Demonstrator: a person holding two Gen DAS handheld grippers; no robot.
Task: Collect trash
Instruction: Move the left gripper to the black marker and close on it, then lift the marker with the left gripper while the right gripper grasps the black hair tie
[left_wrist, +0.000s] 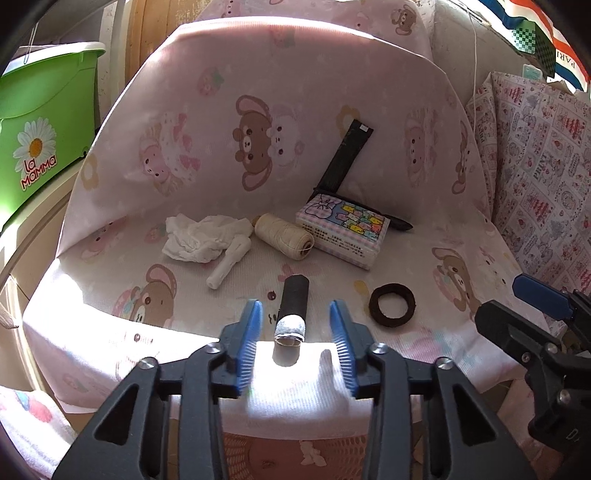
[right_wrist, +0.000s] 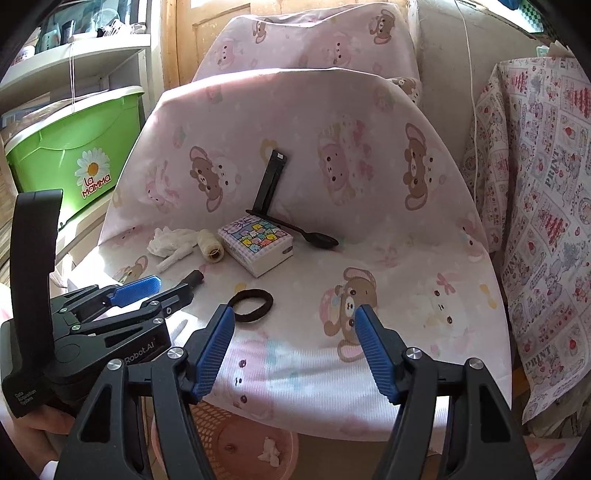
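Left gripper (left_wrist: 295, 325) jaws narrowed; right gripper (right_wrist: 295, 325) jaws wide.

Crumpled white tissue (left_wrist: 199, 238) on seat

A matt printed cloth (left_wrist: 295, 92) is draped over the chair. The crumpled tissue (left_wrist: 199, 238) at center left looks soft and papery; the thread spool (left_wrist: 282, 232) is fibrous. Glossy green plastic forms the bin (left_wrist: 40, 122) at upper left. Ribbed blue pads (left_wrist: 251, 343) are set in matt black plastic.
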